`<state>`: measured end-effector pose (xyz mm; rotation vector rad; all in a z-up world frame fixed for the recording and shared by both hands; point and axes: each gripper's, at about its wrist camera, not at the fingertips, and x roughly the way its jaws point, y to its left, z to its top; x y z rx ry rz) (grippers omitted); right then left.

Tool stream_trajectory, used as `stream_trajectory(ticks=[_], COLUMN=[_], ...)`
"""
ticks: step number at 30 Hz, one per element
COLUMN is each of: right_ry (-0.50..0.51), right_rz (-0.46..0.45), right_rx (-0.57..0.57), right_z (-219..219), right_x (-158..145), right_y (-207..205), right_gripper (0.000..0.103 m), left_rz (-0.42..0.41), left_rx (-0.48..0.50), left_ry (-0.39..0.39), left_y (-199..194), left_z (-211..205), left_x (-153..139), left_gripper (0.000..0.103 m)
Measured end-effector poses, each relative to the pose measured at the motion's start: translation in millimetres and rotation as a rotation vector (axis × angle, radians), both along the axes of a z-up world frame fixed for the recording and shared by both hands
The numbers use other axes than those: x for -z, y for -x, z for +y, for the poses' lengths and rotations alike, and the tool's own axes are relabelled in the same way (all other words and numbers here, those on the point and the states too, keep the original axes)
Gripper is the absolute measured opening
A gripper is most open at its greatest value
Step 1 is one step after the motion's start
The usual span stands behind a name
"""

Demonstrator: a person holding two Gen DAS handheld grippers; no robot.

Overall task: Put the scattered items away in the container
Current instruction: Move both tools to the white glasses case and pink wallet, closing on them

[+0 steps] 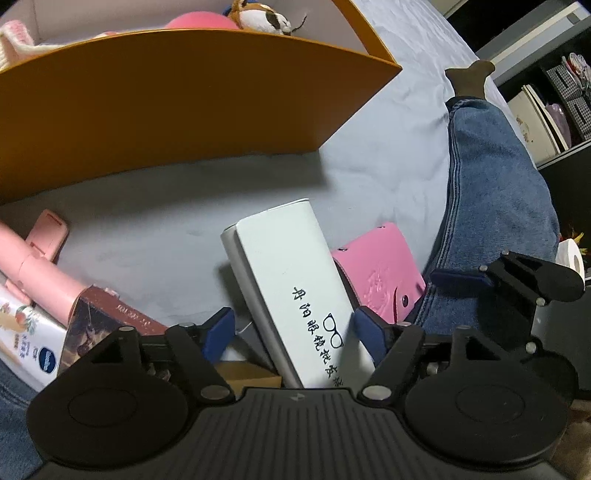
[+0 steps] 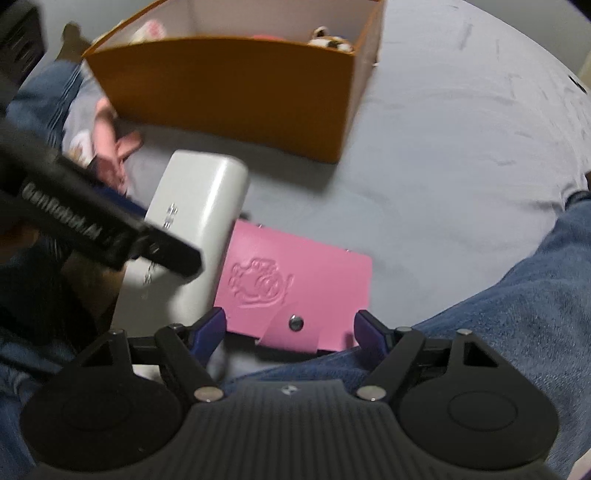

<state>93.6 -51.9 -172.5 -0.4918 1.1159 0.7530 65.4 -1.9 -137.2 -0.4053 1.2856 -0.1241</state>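
Blue-padded fingers of the left gripper [image 1: 293,334] stood spread around a white glasses case [image 1: 291,291] without pressing it, while the right gripper [image 2: 290,325] hung released over a pink wallet [image 2: 295,284] just beside that case on the grey bedsheet [image 2: 443,166]. Behind them the orange box [image 1: 166,103] already held a plush toy [image 1: 258,16] and what looked like a pink ball [image 1: 201,22]. Case, wallet, a pink stick-like gadget [image 1: 40,266] and some small cartons [image 1: 96,325] remained outside, so the tidying seemed roughly half done.
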Motion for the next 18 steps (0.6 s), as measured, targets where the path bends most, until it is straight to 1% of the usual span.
stream_trajectory(ticks=[2,3,6,8,10,14,18], right_ry=[0.014,0.036,0.101,0.133,0.149,0.18,0.189], right_rz=[0.025,0.026,0.001,-0.04,-0.073,-0.091,-0.119], right_rx=[-0.029,-0.048,-0.111,-0.137,-0.154,-0.203,-0.224], right_z=[1.7,4.4,18.8,26.9,33.0,41.2,46.7], right_x=[3.9,6.8,15.3,18.6,21.3,31.1,33.0], right_y=[1.2,2.0,5.0,6.9,7.3,9.7,10.9], right_gripper=[0.079,0.079,0.079,0.079,0.079,0.082,0.08], left_rz=[-0.005,-0.007,-0.019,-0.023,-0.022,-0.024,-0.036], left_rx=[0.005,0.008,0.024,0.036,0.038,0.046,0.03], left_ry=[-0.005,-0.001,-0.012,-0.024,-0.031,-0.035,-0.032], left_y=[-1.7,-2.0,-5.0,-7.5,-9.5,-10.7,-9.5], left_z=[-2.9,-3.1,-8.1,-12.1,-13.9,-15.3,-12.7], left_x=[0.4,0.7,2.0,2.8,4.2,6.5,4.8], left_gripper=[0.086,0.085,0.083,0.083,0.082,0.081,0.077])
